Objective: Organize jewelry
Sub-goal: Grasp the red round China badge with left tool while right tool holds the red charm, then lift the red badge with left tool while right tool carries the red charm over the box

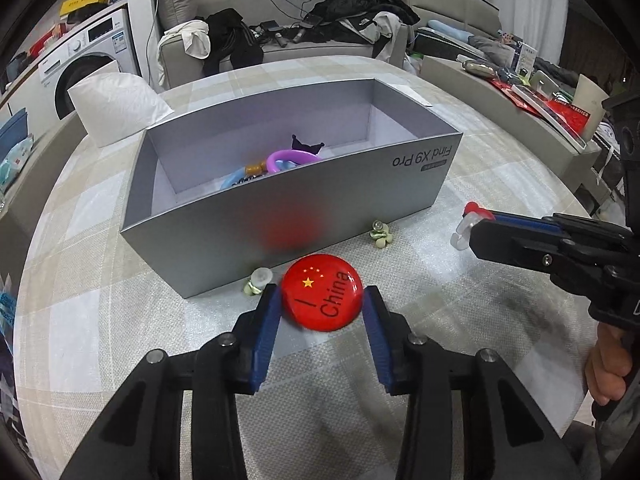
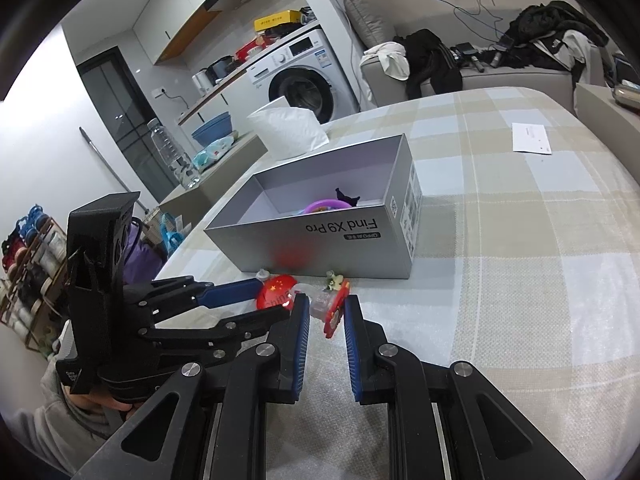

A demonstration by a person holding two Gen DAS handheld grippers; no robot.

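A round red badge (image 1: 322, 293) with stars and "I China" sits between the blue pads of my left gripper (image 1: 323, 300), which is shut on it just above the tablecloth, in front of the grey open box (image 1: 280, 216). The box holds a purple ring (image 1: 294, 158), a blue bangle and a dark crown-shaped piece. My right gripper (image 2: 326, 314) is shut on a red and clear hair clip (image 2: 334, 312); it shows at the right of the left wrist view (image 1: 466, 226). Two small pale green clips (image 1: 380, 234) (image 1: 256, 282) lie by the box's front wall.
A white folded bag (image 1: 116, 108) stands behind the box's left end. A white paper slip (image 2: 532, 138) lies on the checked tablecloth at the far right. A sofa with clothes and a washing machine stand beyond the table.
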